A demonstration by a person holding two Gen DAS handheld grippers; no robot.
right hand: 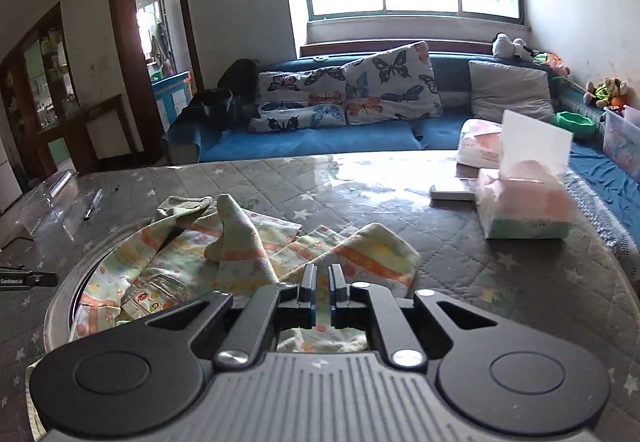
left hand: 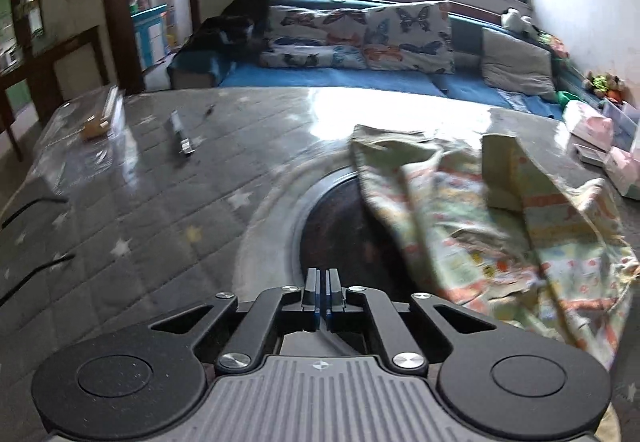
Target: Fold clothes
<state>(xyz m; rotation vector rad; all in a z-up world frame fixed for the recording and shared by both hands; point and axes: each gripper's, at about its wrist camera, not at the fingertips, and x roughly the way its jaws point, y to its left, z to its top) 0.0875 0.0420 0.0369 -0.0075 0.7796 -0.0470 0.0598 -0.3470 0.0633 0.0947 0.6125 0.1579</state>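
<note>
A crumpled child's garment (left hand: 480, 222), pale green with orange stripes and cartoon prints, lies on the grey star-quilted table (left hand: 160, 202). My left gripper (left hand: 322, 278) is shut, with nothing between its fingers. It hangs over the table's dark round inset (left hand: 340, 226), left of the cloth. In the right wrist view the same garment (right hand: 240, 254) spreads just ahead of and beneath my right gripper (right hand: 322, 274). That gripper is shut, and no cloth shows between its pads. Part of the garment is hidden under the gripper body.
A tissue box (right hand: 524, 202), a tissue pack (right hand: 480, 146) and a flat white box (right hand: 452, 192) stand at the table's right. A pen (right hand: 92, 204) and a clear plastic holder (right hand: 48, 202) lie at the left. A blue sofa (right hand: 320, 138) with cushions runs behind the table.
</note>
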